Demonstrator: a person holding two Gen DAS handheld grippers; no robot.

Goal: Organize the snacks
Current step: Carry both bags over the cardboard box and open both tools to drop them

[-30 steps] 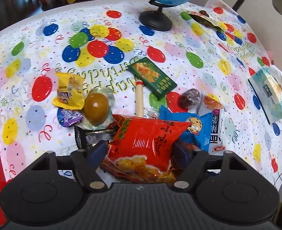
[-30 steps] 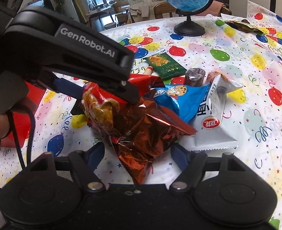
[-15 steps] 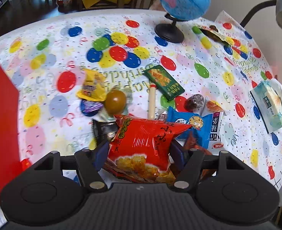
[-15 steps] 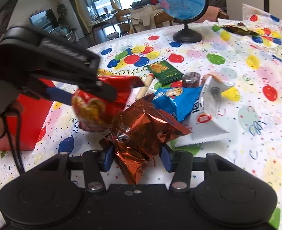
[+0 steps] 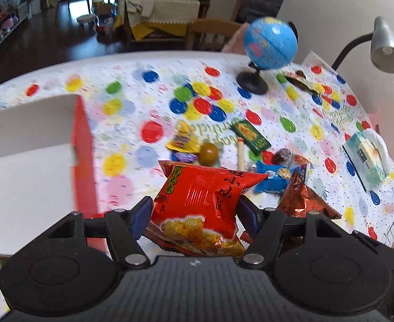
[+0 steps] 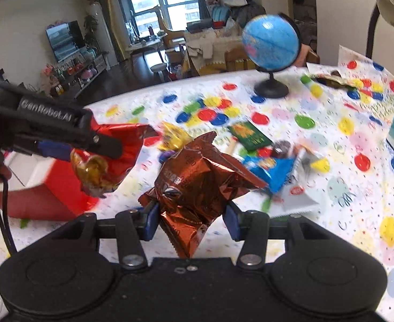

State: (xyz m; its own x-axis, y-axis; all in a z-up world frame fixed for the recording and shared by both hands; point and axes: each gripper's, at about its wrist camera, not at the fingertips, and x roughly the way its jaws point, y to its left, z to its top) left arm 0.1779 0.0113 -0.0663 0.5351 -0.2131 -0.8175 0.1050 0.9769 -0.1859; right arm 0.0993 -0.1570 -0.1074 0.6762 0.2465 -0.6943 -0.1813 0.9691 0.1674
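Observation:
My left gripper [image 5: 194, 214] is shut on a red snack bag [image 5: 199, 196] and holds it above the table, right of an open red box [image 5: 81, 155] with a white inside. In the right wrist view the left gripper [image 6: 100, 145] carries the red bag [image 6: 116, 155] over the red box [image 6: 55, 187]. My right gripper [image 6: 191, 214] is shut on a copper foil bag [image 6: 197, 177], lifted off the table; the bag also shows in the left wrist view [image 5: 304, 198]. Other snacks lie in a pile: a blue cookie pack [image 5: 274, 179], a green packet [image 5: 252, 136], a yellow packet [image 5: 183, 139].
A globe [image 5: 270, 43] stands at the table's back. A tissue box [image 5: 365, 161] lies at the right edge. A desk lamp [image 5: 384, 45] hangs over the right side. A balloon-print cloth [image 5: 132, 123] covers the table.
Both grippers have risen and moved left with their bags. The right gripper closed on the copper bag and lifted it. The red box has come into view.

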